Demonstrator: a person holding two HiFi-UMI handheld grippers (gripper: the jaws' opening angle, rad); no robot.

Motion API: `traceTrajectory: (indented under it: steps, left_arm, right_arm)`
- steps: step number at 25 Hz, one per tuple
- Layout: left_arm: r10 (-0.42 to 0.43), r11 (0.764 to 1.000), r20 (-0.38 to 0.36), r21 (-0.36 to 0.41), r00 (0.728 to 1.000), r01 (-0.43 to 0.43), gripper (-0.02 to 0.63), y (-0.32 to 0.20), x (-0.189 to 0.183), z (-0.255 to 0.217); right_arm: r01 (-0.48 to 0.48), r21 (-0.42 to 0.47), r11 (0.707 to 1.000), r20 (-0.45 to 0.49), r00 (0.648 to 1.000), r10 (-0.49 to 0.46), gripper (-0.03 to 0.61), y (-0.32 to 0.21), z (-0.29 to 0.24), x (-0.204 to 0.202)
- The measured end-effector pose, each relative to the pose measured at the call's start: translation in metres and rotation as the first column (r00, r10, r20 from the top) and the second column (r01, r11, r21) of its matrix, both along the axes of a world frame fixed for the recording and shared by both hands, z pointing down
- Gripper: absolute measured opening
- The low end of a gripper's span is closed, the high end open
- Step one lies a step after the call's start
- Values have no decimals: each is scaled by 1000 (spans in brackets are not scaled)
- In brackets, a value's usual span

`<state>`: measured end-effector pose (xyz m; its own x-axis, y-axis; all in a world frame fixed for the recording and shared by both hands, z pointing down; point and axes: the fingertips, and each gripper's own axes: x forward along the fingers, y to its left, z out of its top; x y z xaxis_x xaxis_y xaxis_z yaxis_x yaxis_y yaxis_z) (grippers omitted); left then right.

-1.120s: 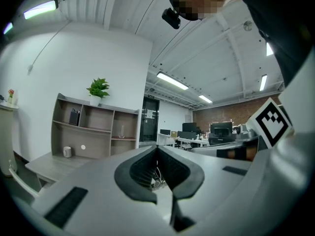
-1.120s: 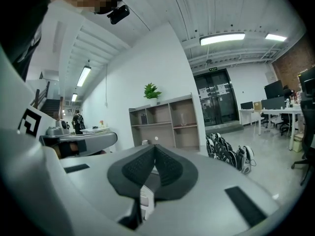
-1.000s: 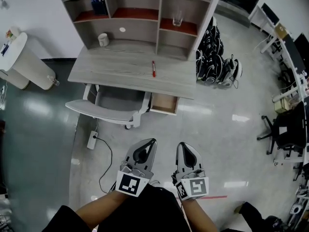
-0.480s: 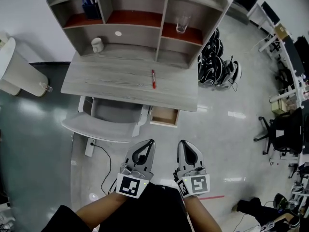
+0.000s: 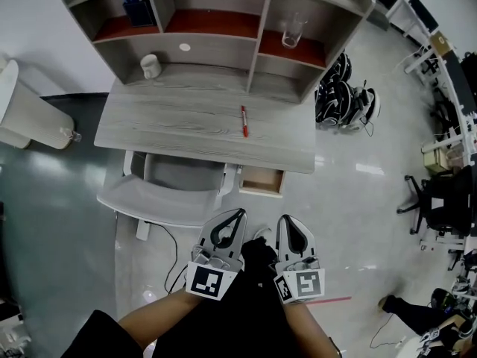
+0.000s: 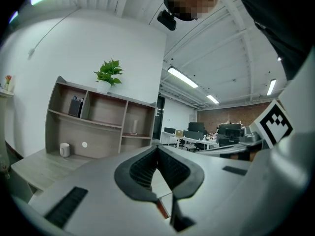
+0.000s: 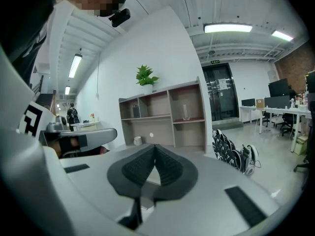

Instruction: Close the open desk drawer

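Note:
A small wooden drawer (image 5: 262, 180) stands pulled out from under the right front edge of the grey desk (image 5: 186, 129). My left gripper (image 5: 237, 215) and right gripper (image 5: 286, 220) hang side by side over the floor, a short way in front of the desk, both shut and holding nothing. The drawer lies just beyond their tips, between the two. In the left gripper view the left gripper (image 6: 157, 146) points level at the desk and its shelf unit (image 6: 93, 127). From the right gripper view, the right gripper (image 7: 155, 146) faces the same shelf unit (image 7: 162, 117).
A grey office chair (image 5: 168, 185) is tucked under the desk, left of the drawer. A red pen (image 5: 244, 121) lies on the desktop, a mug (image 5: 150, 66) and a glass (image 5: 292, 30) in the shelves. Headsets (image 5: 346, 95) are heaped right of the desk. A white bin (image 5: 26, 114) stands at left.
Both grippers, still shut, have come closer to the desk; desk and drawer sit larger and lower in the head view.

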<state>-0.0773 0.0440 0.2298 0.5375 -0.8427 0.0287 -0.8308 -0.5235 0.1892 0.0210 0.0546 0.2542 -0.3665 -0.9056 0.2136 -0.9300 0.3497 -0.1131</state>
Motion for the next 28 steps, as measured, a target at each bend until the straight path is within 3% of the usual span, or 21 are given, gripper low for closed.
traceTrajectory:
  steps: [6, 11, 28]
  left_arm:
    - [-3, 1000, 0, -31, 1000, 3, 12, -14, 2, 17]
    - [-1, 999, 16, -47, 1000, 1, 12, -24, 13, 34]
    - [30, 990, 89, -140, 996, -18, 12, -58, 50, 103]
  right_arm:
    - [-12, -27, 1000, -41, 999, 10, 14, -7, 44, 9]
    - [-8, -88, 996, -4, 1000, 8, 14, -15, 92, 20]
    - [42, -221, 974, -63, 996, -57, 15, -38, 230, 42]
